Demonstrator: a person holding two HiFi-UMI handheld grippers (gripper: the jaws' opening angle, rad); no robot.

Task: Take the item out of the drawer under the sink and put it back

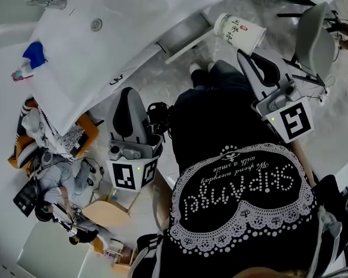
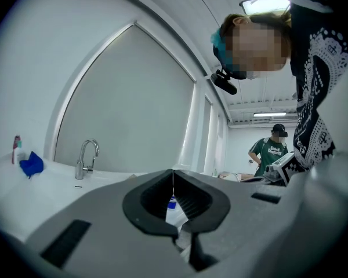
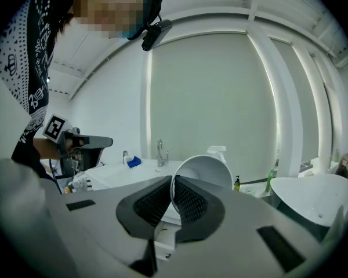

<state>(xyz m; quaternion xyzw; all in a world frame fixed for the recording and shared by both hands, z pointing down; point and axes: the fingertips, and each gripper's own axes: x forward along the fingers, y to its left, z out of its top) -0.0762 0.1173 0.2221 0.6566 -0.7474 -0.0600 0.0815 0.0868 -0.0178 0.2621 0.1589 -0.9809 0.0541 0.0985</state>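
Cup (image 1: 239, 32), white paper with red print, is held tilted in the air just beside the pulled-out drawer (image 1: 182, 33) under the sink counter (image 1: 104, 45). Its thin rim is pinched between the jaws of the right gripper (image 1: 242, 53), with both ribbed pads pressed on the wall. The left gripper (image 1: 129, 91) is clenched with nothing in it, near the counter's front edge. A faucet (image 1: 46, 0) and a blue object (image 1: 33, 54) are seen on the counter.

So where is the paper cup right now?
Head view, upper right: the paper cup is pinched by its rim in the right gripper, right of the drawer under the sink.
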